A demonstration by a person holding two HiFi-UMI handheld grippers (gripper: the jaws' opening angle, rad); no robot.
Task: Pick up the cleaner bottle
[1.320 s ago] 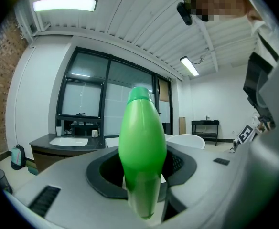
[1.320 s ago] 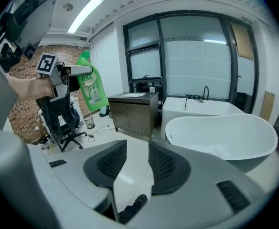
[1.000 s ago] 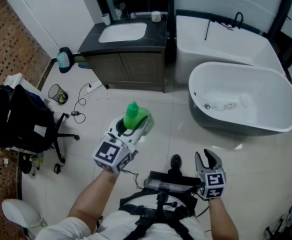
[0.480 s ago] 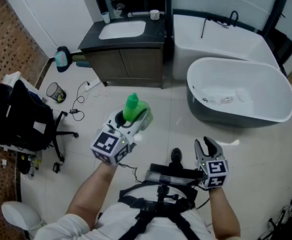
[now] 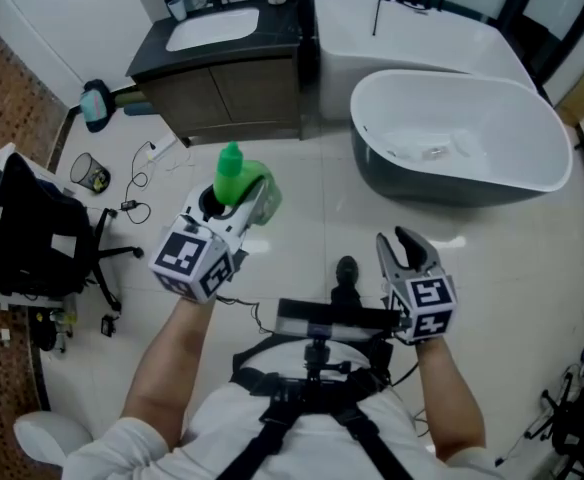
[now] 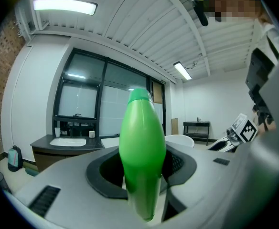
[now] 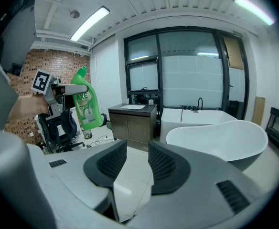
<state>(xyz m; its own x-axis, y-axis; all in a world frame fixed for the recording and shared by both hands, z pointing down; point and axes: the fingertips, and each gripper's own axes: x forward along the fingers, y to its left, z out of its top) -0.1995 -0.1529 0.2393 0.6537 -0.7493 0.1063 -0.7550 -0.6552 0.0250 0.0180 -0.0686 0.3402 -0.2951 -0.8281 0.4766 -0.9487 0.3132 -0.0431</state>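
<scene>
The tiled floor bears a bathtub, a vanity cabinet and cables.

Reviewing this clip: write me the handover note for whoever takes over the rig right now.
Grippers: the left tongs are shut on the cleaner bottle; the right tongs are open and empty, low by the person's waist.
Things: the bottle is in the air over the floor, roughly upright with its cap up. The bathtub is ahead to the right, the sink cabinet ahead.
Done: the bottle is picked up and rests on nothing.
Left: just hold the grip steady.
</scene>
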